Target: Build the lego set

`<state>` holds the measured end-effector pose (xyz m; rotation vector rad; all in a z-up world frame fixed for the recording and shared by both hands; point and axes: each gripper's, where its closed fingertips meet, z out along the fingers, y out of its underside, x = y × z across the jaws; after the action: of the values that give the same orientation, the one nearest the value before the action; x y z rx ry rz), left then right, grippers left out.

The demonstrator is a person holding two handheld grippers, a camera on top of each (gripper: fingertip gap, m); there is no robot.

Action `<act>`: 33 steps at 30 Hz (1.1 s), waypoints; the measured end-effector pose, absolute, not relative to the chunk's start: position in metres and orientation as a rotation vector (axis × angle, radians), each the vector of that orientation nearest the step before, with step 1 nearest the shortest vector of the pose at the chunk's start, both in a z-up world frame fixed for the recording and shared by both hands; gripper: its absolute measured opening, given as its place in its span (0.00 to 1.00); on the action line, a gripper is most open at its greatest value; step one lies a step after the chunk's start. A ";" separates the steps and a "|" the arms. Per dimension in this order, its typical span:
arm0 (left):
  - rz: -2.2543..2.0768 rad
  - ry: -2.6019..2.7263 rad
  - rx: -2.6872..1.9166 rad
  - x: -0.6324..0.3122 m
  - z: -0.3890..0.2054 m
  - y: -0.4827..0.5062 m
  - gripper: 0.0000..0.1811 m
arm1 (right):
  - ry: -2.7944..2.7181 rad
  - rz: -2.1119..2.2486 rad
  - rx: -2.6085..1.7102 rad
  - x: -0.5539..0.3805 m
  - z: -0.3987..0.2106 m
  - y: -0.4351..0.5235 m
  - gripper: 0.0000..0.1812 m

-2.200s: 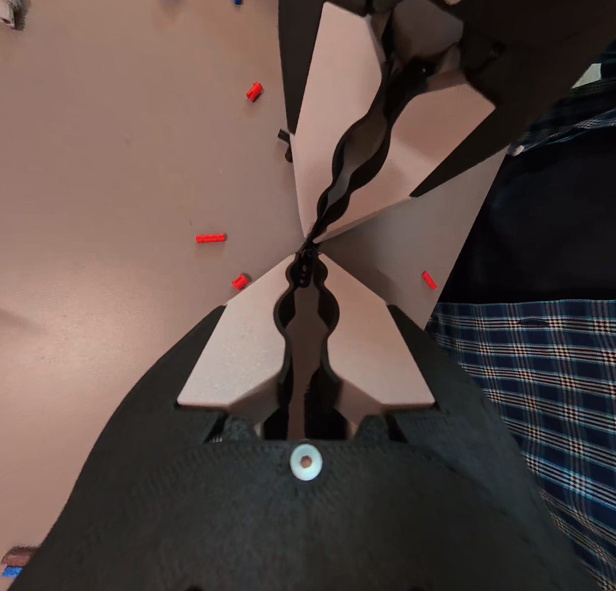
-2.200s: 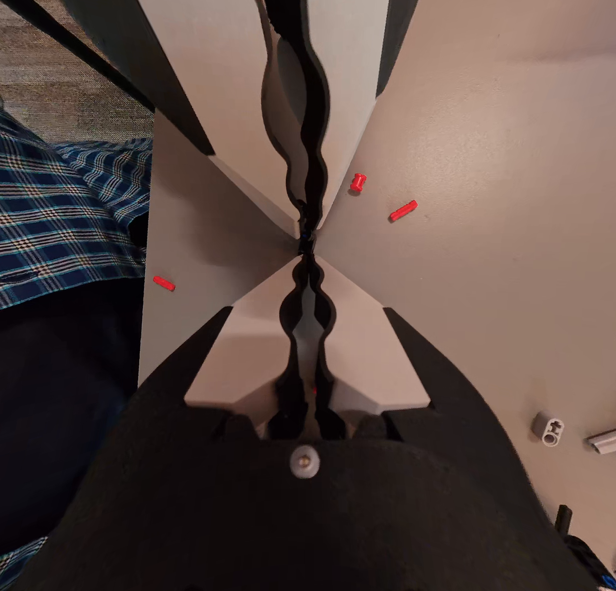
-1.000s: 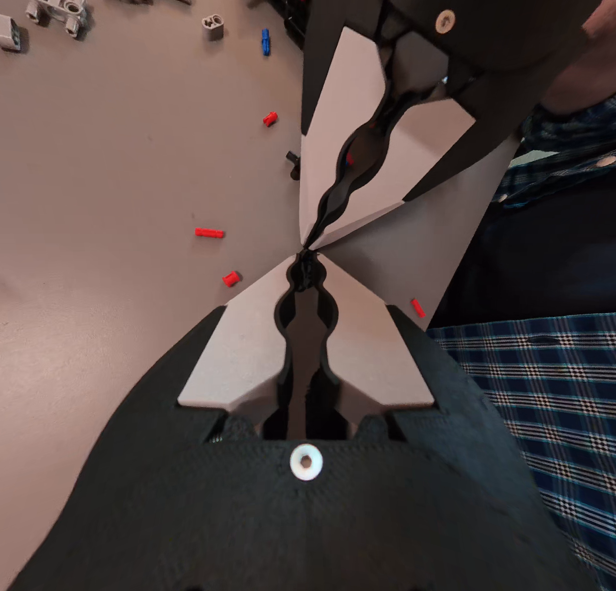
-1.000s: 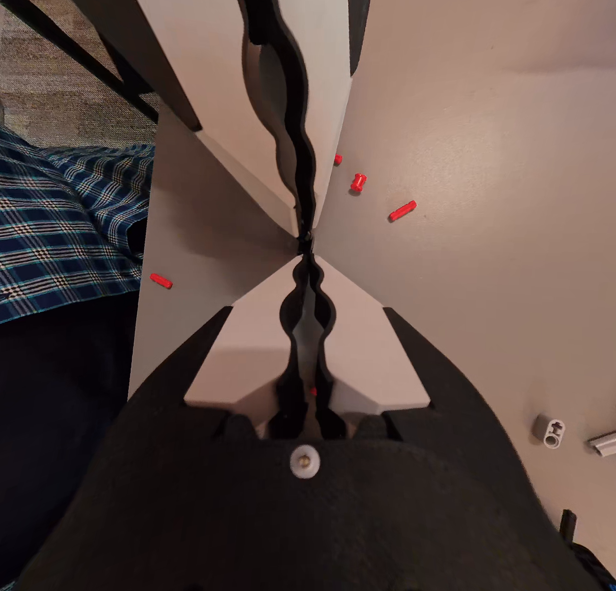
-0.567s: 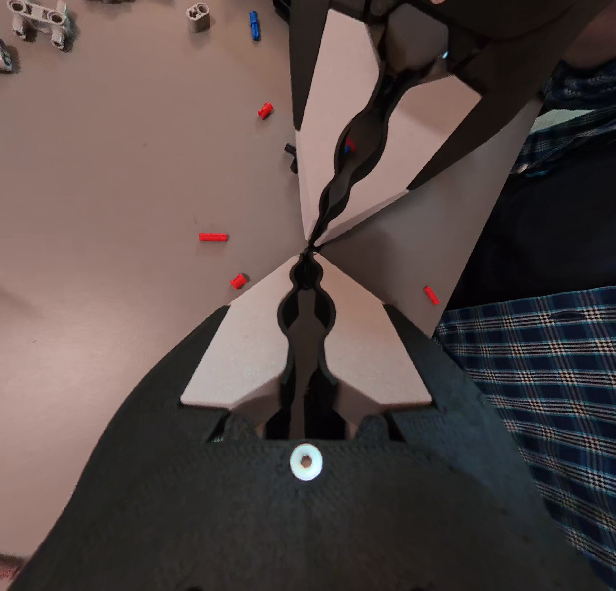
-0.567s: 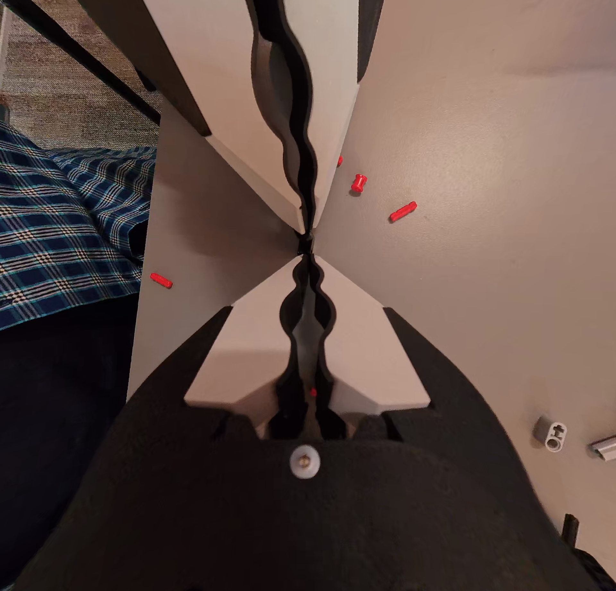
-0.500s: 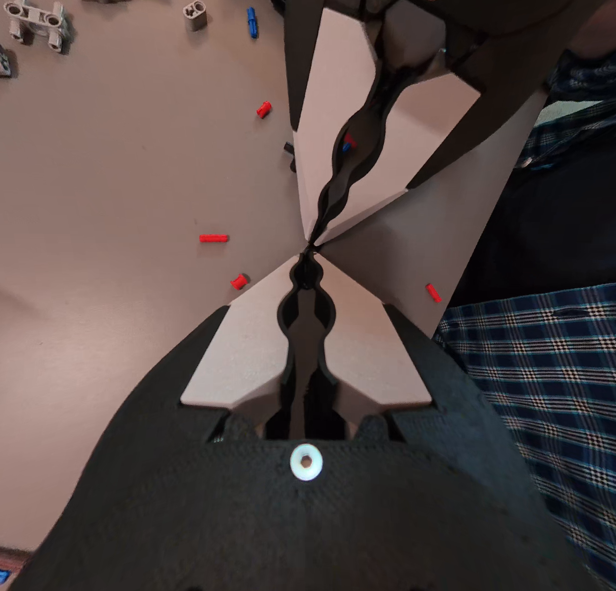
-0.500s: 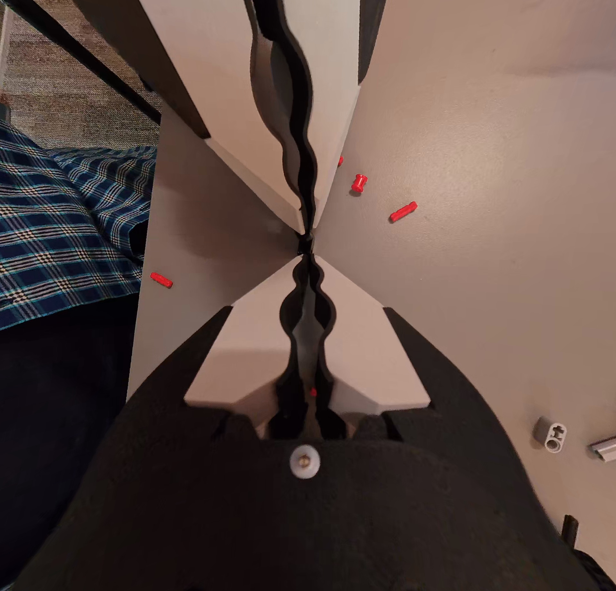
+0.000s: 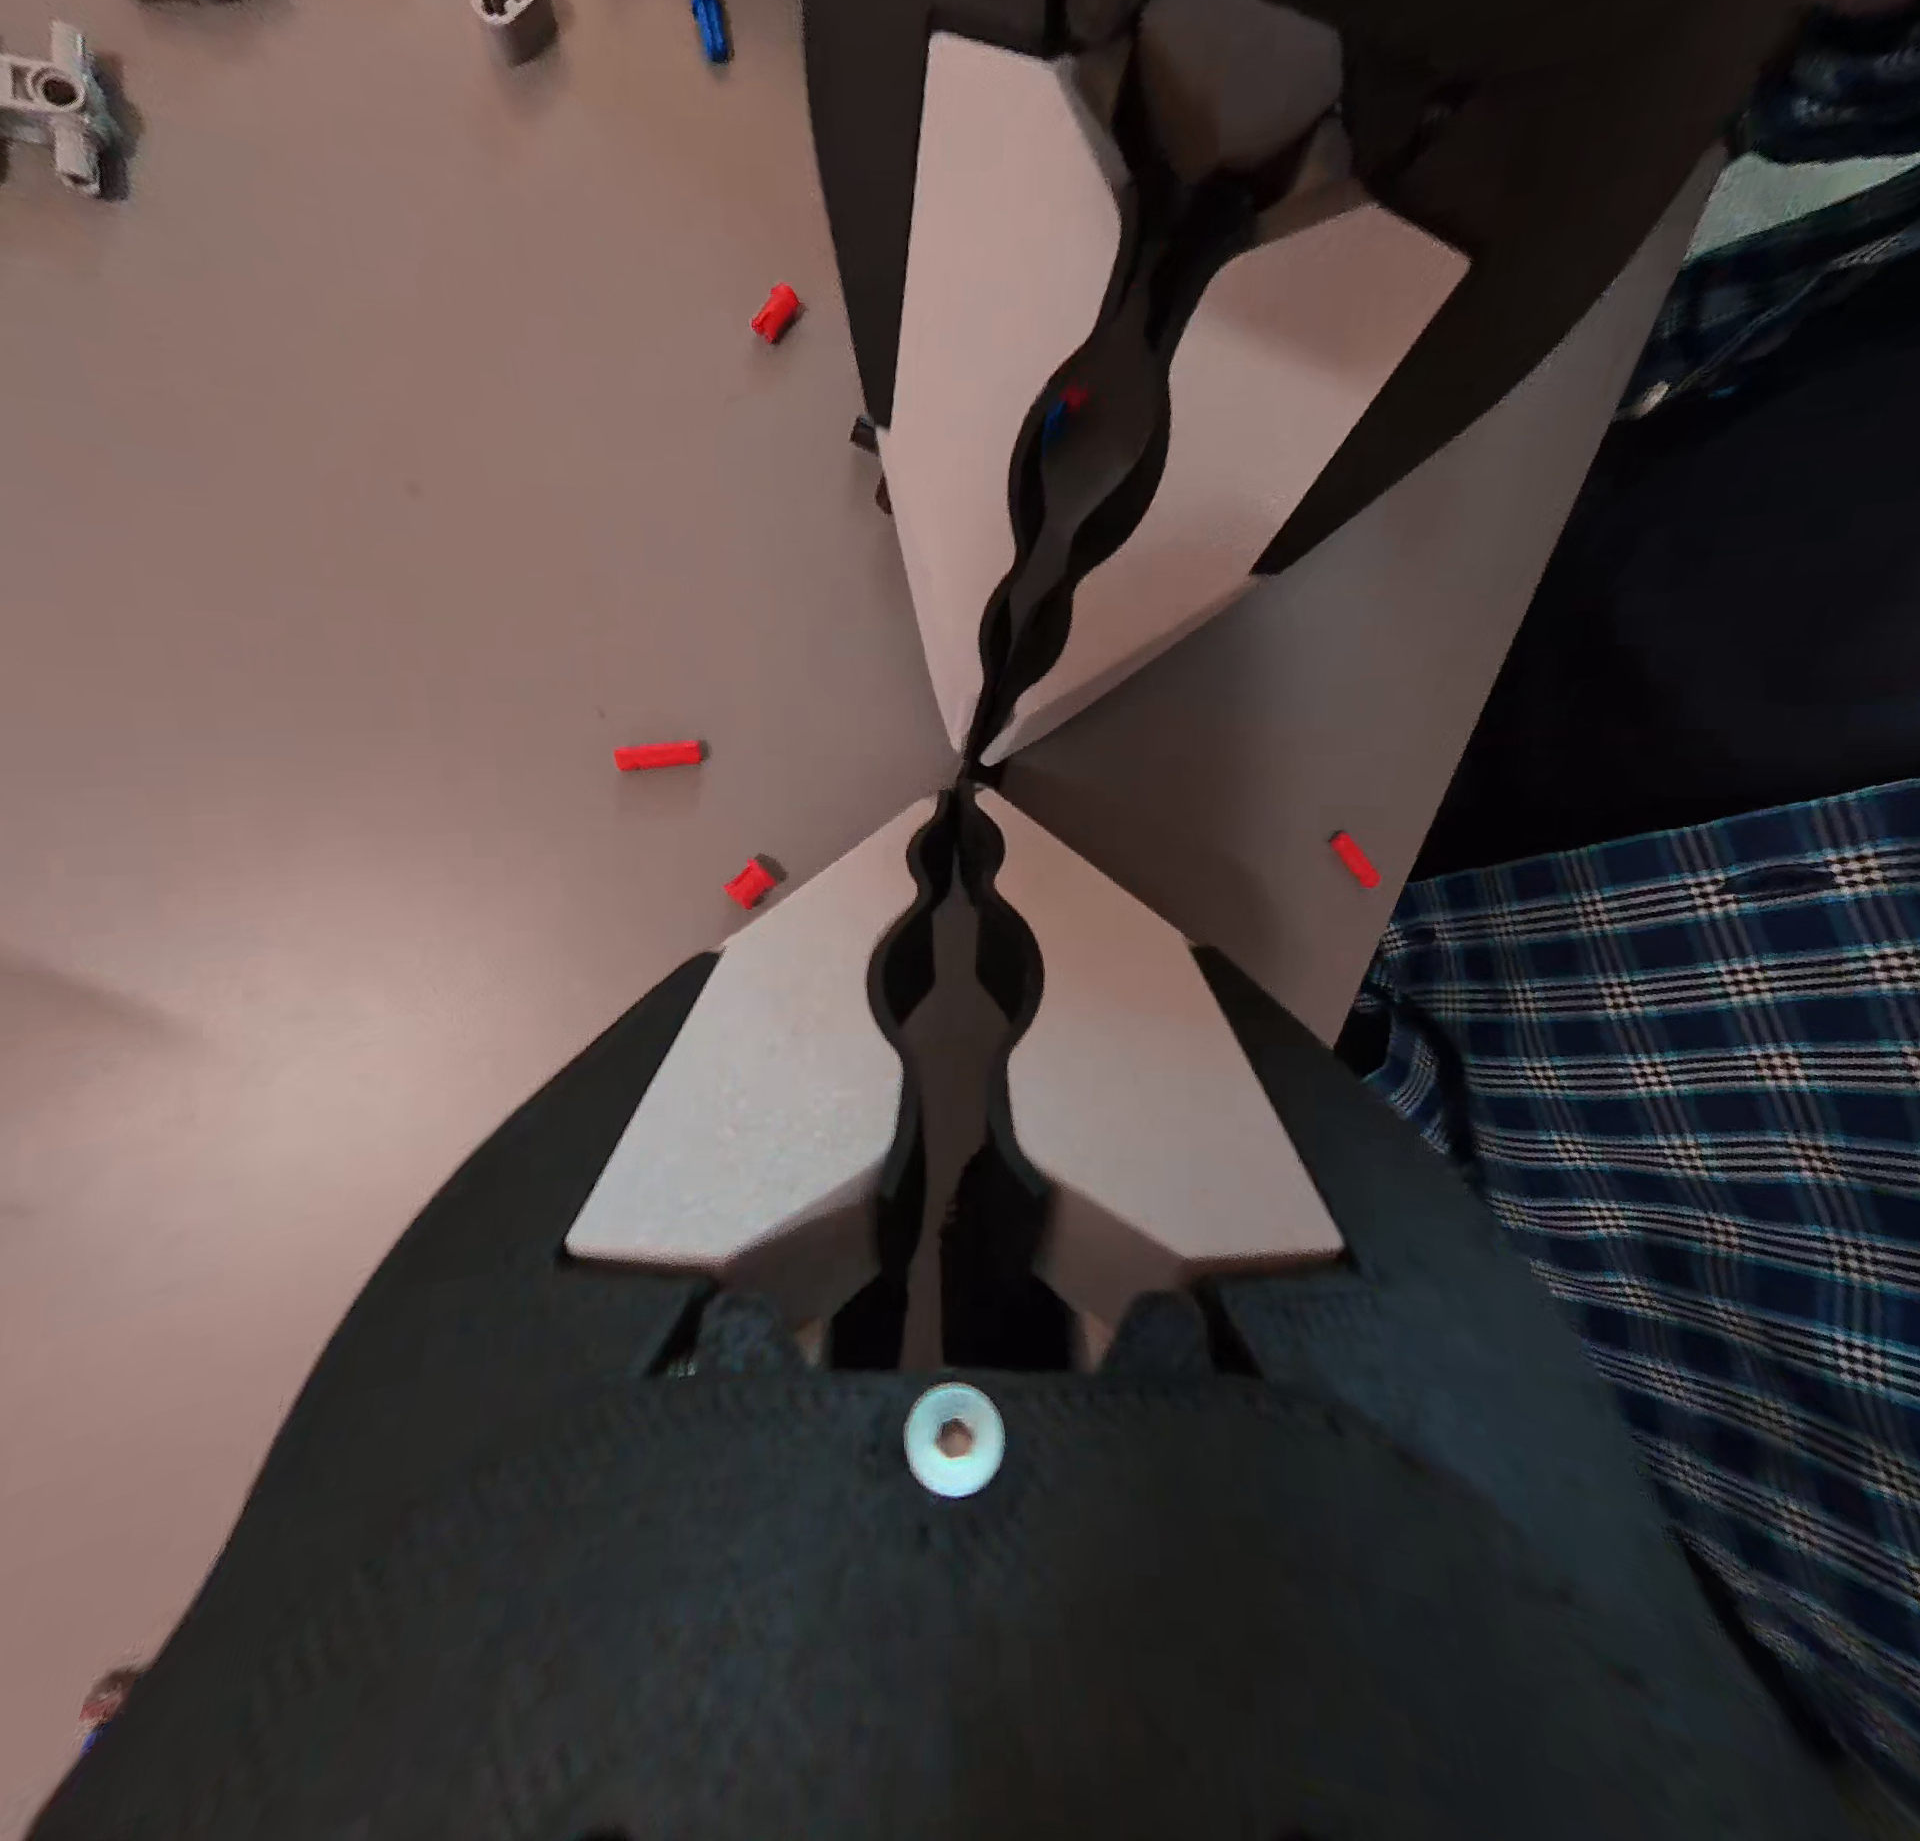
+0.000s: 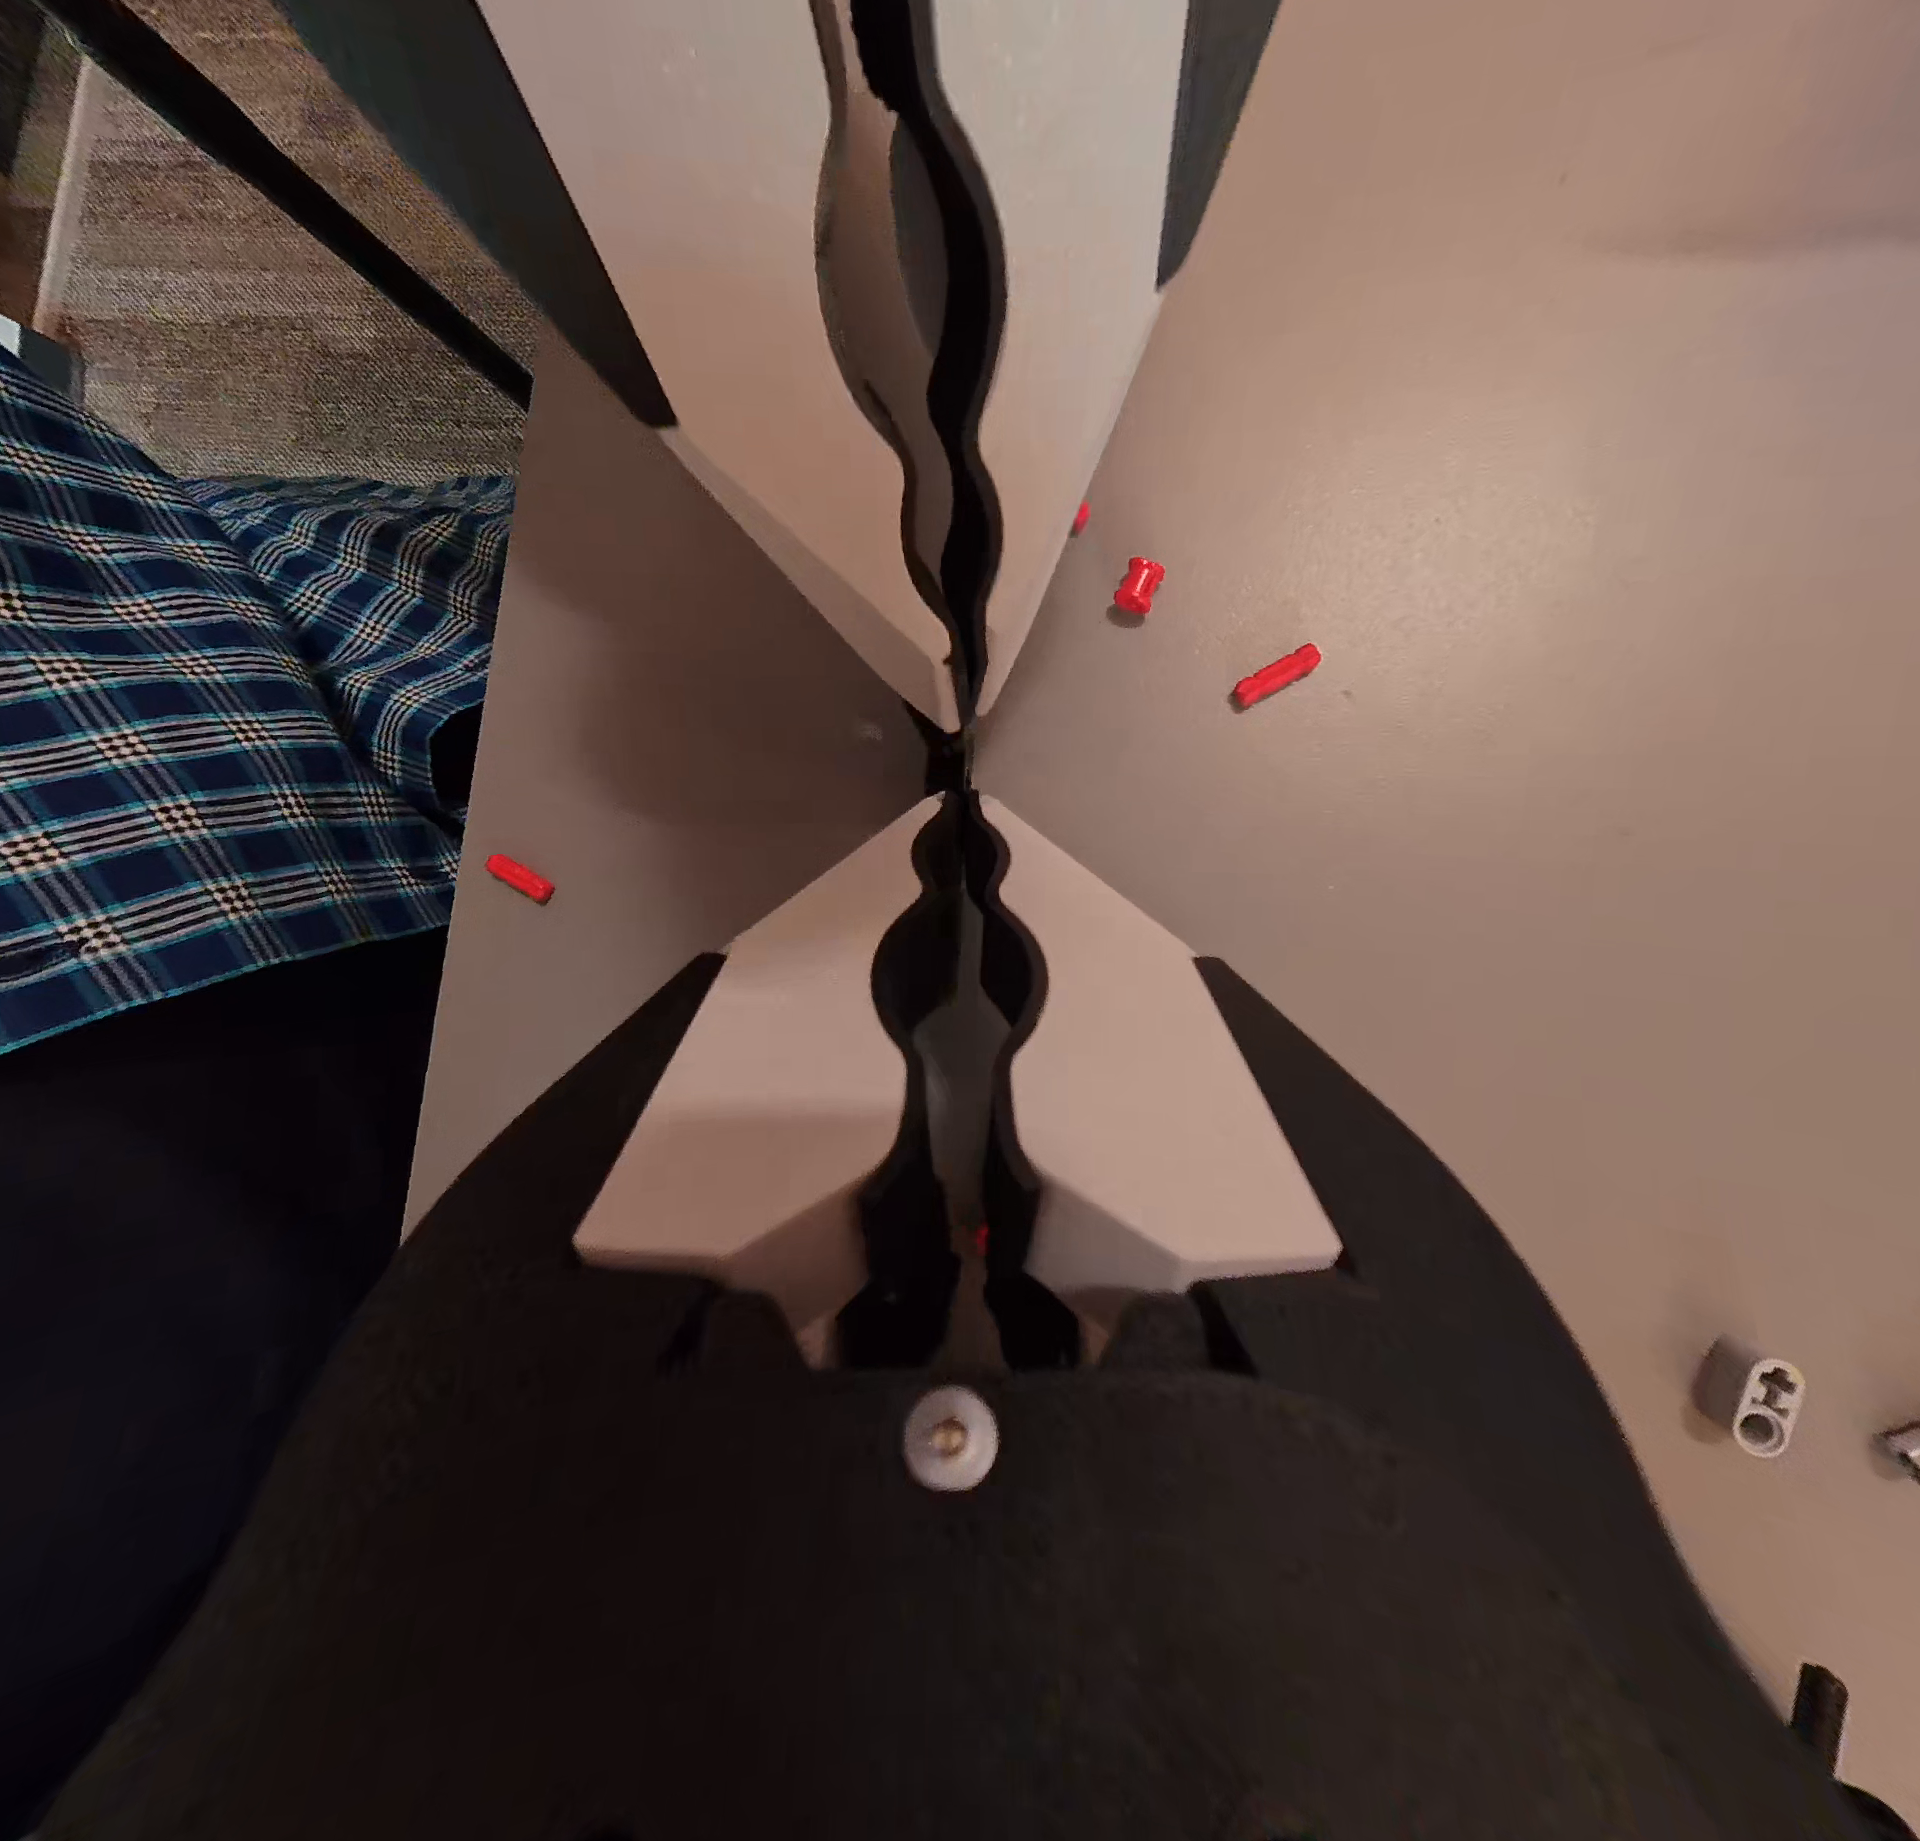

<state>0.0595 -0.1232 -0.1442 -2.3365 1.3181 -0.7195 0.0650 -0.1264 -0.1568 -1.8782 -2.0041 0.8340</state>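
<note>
My left gripper point(image 9: 956, 804) and my right gripper point(image 9: 979, 749) are both shut and meet tip to tip a little above the beige table point(image 9: 312, 544). A tiny dark piece point(image 9: 982, 775) sits pinched where the tips meet. It also shows in the right wrist view point(image 10: 940, 765), between my right gripper point(image 10: 958, 804) and the left gripper point(image 10: 961, 716) reaching in from above. Its shape is too small to tell. The fingers hide the table right under the tips.
Red pins point(image 9: 658, 755) point(image 9: 750, 882) point(image 9: 775, 313) point(image 9: 1354, 859) lie around the grippers. A blue pin point(image 9: 707, 6), a grey connector point(image 9: 512, 9) and grey parts point(image 9: 52, 113) lie farther off. A plaid shirt point(image 9: 1662, 1116) borders the table edge. Another grey connector point(image 10: 1754, 1410) lies at the right. Left tips and right tips are each some 15 cm from the blue pin point(image 9: 707, 6).
Both grippers stay shut and tip to tip. The left view has shifted and turned slightly, so the far grey parts and the blue pin have slid about in the frame.
</note>
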 end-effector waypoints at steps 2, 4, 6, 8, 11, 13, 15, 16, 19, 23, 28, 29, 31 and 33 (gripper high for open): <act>-0.742 1.291 -2.338 0.059 -0.144 -0.125 0.00 | -2.006 0.841 -1.877 0.065 -0.157 -0.126 0.00; -0.747 1.274 -2.342 0.059 -0.144 -0.125 0.00 | -2.011 0.838 -1.873 0.065 -0.157 -0.126 0.00; -0.673 1.297 -2.344 0.055 -0.146 -0.124 0.00 | -2.011 0.838 -1.873 0.065 -0.157 -0.126 0.00; -0.662 1.305 -2.340 0.055 -0.148 -0.125 0.00 | -2.010 0.839 -1.872 0.065 -0.157 -0.127 0.00; -0.657 1.296 -2.348 0.055 -0.150 -0.124 0.00 | -2.006 0.845 -1.872 0.065 -0.157 -0.127 0.00; -0.640 1.302 -2.346 0.055 -0.152 -0.125 0.00 | -2.003 0.846 -1.873 0.065 -0.157 -0.127 0.00; -0.655 1.287 -2.334 0.057 -0.149 -0.125 0.00 | -2.002 0.849 -1.873 0.065 -0.157 -0.127 0.00; -0.670 1.276 -2.327 0.058 -0.147 -0.126 0.00 | -2.001 0.849 -1.872 0.065 -0.157 -0.127 0.00; -0.612 1.285 -2.330 0.055 -0.150 -0.126 0.00 | -2.004 0.849 -1.870 0.065 -0.157 -0.127 0.00; -0.601 1.261 -2.322 0.056 -0.150 -0.127 0.00 | -2.006 0.849 -1.868 0.064 -0.157 -0.127 0.00; -0.585 1.197 -2.299 0.052 -0.141 -0.122 0.00 | -2.004 0.851 -1.865 0.064 -0.157 -0.127 0.00; -0.603 1.187 -2.294 0.052 -0.139 -0.123 0.00 | -2.004 0.851 -1.865 0.064 -0.157 -0.127 0.00; -0.633 1.171 -2.277 0.054 -0.134 -0.125 0.00 | -2.004 0.851 -1.864 0.064 -0.157 -0.127 0.00; -0.662 1.175 -2.264 0.059 -0.133 -0.128 0.00 | -2.005 0.851 -1.862 0.063 -0.156 -0.127 0.00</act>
<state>0.0589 -0.1279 -0.1329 -2.2641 1.1747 -0.6615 0.0633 -0.1266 -0.1565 -1.8619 -2.0052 0.8514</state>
